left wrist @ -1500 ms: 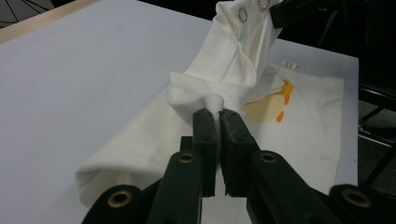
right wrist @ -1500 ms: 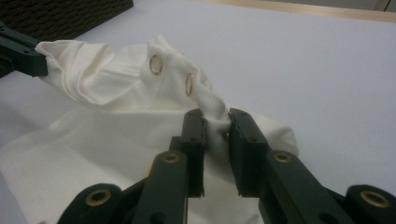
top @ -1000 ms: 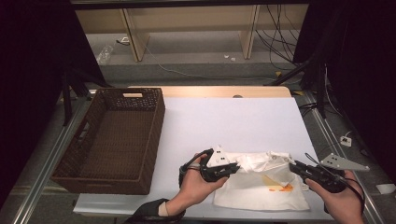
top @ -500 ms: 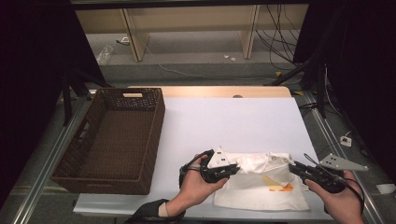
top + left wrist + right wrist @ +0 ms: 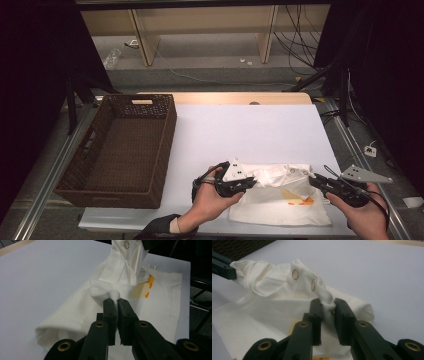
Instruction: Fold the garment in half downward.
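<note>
**Both tongs pinch a white cloth bag at the near edge of the worktop**

From the high view, a white cloth bag [image 5: 280,200] lies at the near right of the white worktop [image 5: 250,130], with a brown woven basket [image 5: 117,150] well apart at the left. The left tongs [image 5: 252,182] meet the bag's left end and the right tongs [image 5: 311,179] its right end, each held in a hand coming in from the near edge. At this height the jaw tips are too small to judge.

The left gripper view settles it for that side: the left tongs [image 5: 116,301] are almost fully closed, with a small fold of the bag [image 5: 110,277] squeezed between the jaws. It also shows an orange print [image 5: 149,281] on the flat part of the bag and one brass eyelet [image 5: 127,244] at the raised far end.

The right gripper view shows the right tongs [image 5: 327,303] closed on a twisted bunch of the bag [image 5: 269,282], the jaws standing a little wider apart than the left pair. Two eyelets [image 5: 295,274] sit just beyond the pinch, and a corner of the basket [image 5: 239,246] shows at the far left.
</note>
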`<state>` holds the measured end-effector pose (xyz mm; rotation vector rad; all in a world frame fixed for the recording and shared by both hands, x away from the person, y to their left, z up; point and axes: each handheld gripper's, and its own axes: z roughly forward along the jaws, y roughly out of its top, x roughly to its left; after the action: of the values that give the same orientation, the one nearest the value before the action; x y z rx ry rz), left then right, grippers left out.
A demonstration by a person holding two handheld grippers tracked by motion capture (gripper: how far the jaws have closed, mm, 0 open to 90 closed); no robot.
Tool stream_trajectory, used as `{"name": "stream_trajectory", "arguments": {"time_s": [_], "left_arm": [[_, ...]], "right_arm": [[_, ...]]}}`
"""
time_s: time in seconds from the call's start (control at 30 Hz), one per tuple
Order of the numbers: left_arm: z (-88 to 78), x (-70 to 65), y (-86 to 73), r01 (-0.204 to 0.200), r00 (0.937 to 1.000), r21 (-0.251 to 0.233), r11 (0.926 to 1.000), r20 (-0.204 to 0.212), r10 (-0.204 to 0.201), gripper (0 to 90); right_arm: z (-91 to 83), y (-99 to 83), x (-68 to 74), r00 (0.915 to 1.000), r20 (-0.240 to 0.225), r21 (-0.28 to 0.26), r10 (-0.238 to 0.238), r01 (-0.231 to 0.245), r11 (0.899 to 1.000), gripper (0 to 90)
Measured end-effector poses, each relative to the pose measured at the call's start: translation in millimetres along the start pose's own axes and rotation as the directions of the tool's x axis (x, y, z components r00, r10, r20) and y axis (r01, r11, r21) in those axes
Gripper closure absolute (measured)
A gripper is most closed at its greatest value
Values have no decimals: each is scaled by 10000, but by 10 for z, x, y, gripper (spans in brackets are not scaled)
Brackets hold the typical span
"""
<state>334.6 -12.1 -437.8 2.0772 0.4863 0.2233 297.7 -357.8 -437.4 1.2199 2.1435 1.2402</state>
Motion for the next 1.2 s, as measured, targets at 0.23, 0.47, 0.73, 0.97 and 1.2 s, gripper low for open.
{"name": "stream_trajectory", "arguments": {"time_s": [0.23,0.47,0.73,0.97,1.2], "left_arm": [[-2,-9,6,-58,10000,33,10000,28,58,852],[5,-23,4,-75,10000,70,9999,53,75,851],[-13,-42,-12,-93,9999,99,9999,103,92,851],[-17,-64,-19,-131,9998,138,9998,150,129,852],[-17,-88,-29,-196,9996,183,9996,194,192,851]], "right_arm": [[-11,9,9,10000,30,47,-76,76,10000,770],[-29,-40,20,10000,-25,83,-82,83,9999,770],[-49,-47,32,9999,-80,183,-112,113,9998,770],[-61,-69,43,9999,-128,156,-98,100,9998,770],[-87,-88,49,9998,-139,303,-120,124,9995,770]]}}
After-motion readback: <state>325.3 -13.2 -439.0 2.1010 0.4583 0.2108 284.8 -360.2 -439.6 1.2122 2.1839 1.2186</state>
